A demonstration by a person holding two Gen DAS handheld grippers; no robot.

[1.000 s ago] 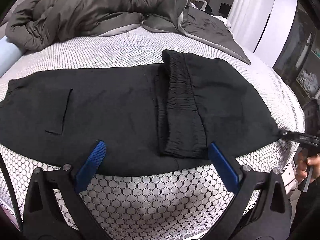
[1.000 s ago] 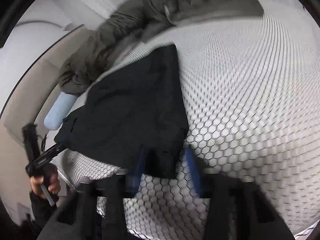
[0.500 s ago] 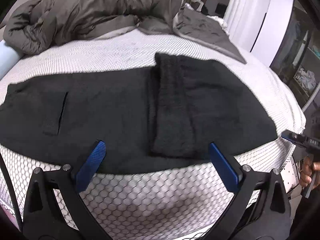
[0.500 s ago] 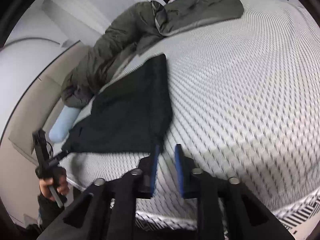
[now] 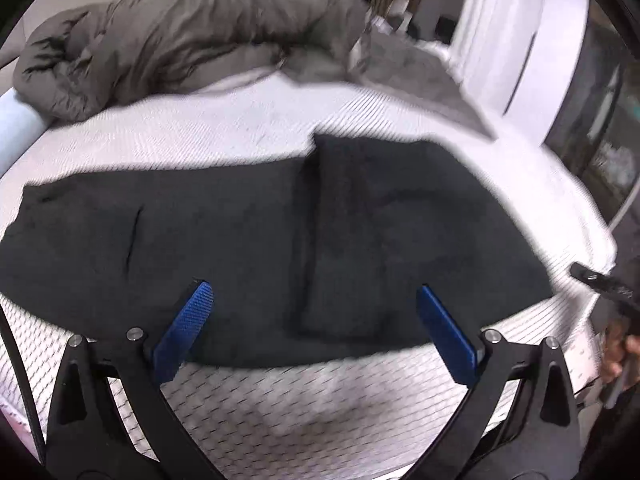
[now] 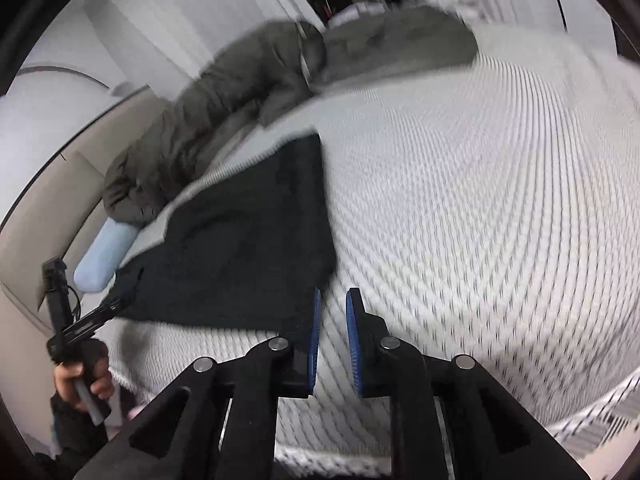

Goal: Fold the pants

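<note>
Black pants [image 5: 248, 240] lie flat across a white honeycomb-patterned mattress [image 5: 280, 392], with one end folded back over the middle, its elastic band [image 5: 336, 240] facing up. My left gripper [image 5: 312, 332] is wide open and empty, hovering over the pants' near edge. In the right wrist view the pants [image 6: 240, 248] lie left of centre. My right gripper [image 6: 332, 340] is nearly shut with a narrow gap, empty, just off the pants' near corner. The left gripper [image 6: 108, 308] shows there by the far end.
A crumpled grey-brown duvet [image 5: 180, 48] fills the back of the bed, also seen in the right wrist view [image 6: 240, 88]. A pale blue bolster [image 6: 104, 256] lies at the head end. A white wardrobe [image 5: 516, 40] stands right of the bed.
My right gripper let go of the pants' corner, drew back off the cloth and closed to a narrow gap. My left gripper stayed wide open and moved slightly back.
</note>
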